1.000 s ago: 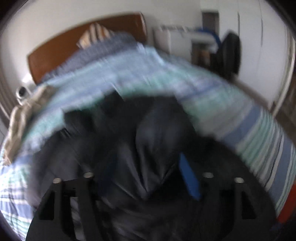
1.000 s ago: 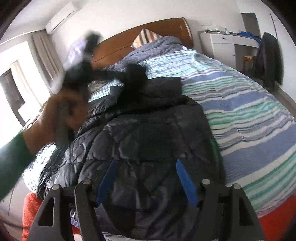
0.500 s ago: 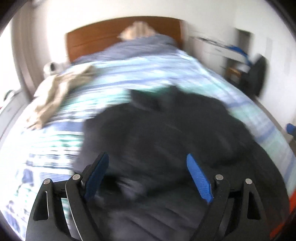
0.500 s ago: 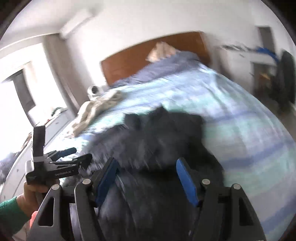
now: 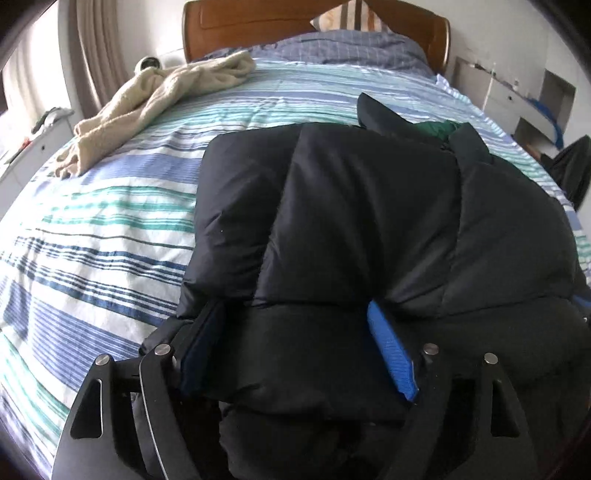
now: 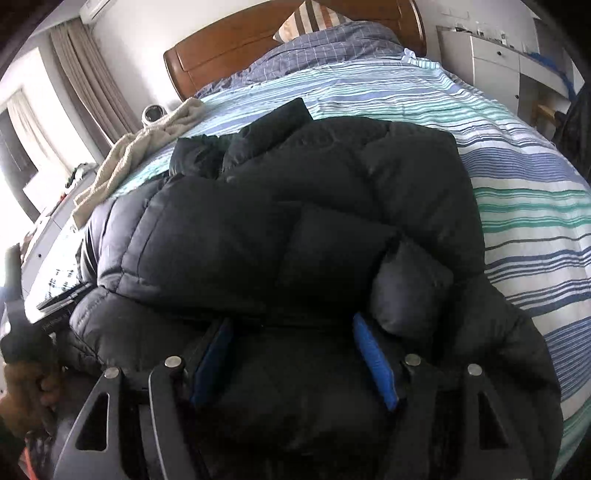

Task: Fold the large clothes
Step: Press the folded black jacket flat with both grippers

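A black puffer jacket (image 5: 351, 206) lies on the striped bed (image 5: 110, 221), its upper part folded over towards me. My left gripper (image 5: 295, 306) sits low at the jacket's near left edge. Its jaws are closing, and a thick roll of the jacket fills the gap between the blue pads (image 5: 391, 358). My right gripper (image 6: 291, 321) stands open at the near edge of the jacket (image 6: 295, 229), straddling dark fabric without pinching it. At the right wrist view's left edge, a hand (image 6: 26, 387) holds the other gripper's handle.
A beige garment (image 5: 155, 96) lies crumpled at the bed's far left. The wooden headboard (image 5: 258, 22) and a striped pillow (image 5: 351, 16) close off the far end. White drawers (image 6: 491, 70) stand to the right and a low white cabinet (image 5: 37, 136) to the left.
Both grippers have swung back and down to the jacket's near edge. A second ago the left one was raised over the jacket with dark fabric in it; that fabric now lies folded over.
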The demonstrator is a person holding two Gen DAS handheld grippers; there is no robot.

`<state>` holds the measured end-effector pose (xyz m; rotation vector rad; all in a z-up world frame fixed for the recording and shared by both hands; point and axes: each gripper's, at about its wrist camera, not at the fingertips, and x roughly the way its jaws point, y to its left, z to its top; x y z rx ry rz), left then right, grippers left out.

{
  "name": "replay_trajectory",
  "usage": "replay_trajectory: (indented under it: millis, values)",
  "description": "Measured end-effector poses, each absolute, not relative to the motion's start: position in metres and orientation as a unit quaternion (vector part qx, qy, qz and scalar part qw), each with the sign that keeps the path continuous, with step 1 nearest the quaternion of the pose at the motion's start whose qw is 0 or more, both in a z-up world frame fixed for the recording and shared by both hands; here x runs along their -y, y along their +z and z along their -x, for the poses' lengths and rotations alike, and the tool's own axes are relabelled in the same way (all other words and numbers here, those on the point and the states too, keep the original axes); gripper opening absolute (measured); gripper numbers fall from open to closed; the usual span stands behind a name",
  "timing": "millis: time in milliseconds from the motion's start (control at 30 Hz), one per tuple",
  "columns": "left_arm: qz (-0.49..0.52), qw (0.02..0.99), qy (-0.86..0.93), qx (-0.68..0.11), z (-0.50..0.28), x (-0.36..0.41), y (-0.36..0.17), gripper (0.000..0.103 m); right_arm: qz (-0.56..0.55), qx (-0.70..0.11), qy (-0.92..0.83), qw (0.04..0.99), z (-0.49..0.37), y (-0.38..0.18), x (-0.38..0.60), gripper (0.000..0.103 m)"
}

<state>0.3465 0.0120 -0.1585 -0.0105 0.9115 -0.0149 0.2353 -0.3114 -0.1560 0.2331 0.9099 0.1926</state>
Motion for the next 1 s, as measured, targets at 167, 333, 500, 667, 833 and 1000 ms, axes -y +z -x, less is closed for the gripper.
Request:
replay_trajectory:
  millis: [167,333,500,667,833,1000]
  values:
    - [0.048,0.901,-0.018,-0.43,-0.344,-0.026,-0.108,0.08,-0.129,-0.426,0.101,0.89,-0.229,-0.16,0.317,0.069]
    - [0.094,0.913,-0.039,-0.396,-0.374,-0.02,-0.073,0.087,-0.128,-0.421,0.1,0.892,-0.231,-0.162,0.316,0.069]
    - [0.075,0.897,-0.007,-0.436,-0.428,-0.008,-0.116,0.087,-0.13,-0.418,0.1,0.893,-0.229,-0.162,0.316,0.069]
    - [0.074,0.873,0.029,-0.482,-0.438,-0.015,-0.177,0.092,-0.129,-0.413,0.107,0.895,-0.229,-0.162,0.314,0.069]
    - [0.049,0.873,0.035,-0.484,-0.427,-0.009,-0.17,0.091,-0.13,-0.411,0.104,0.896,-0.228,-0.165,0.314,0.069]
    - [0.082,0.885,-0.032,-0.457,-0.374,-0.015,-0.126,0.093,-0.135,-0.407,0.105,0.897,-0.227,-0.165,0.316,0.069]
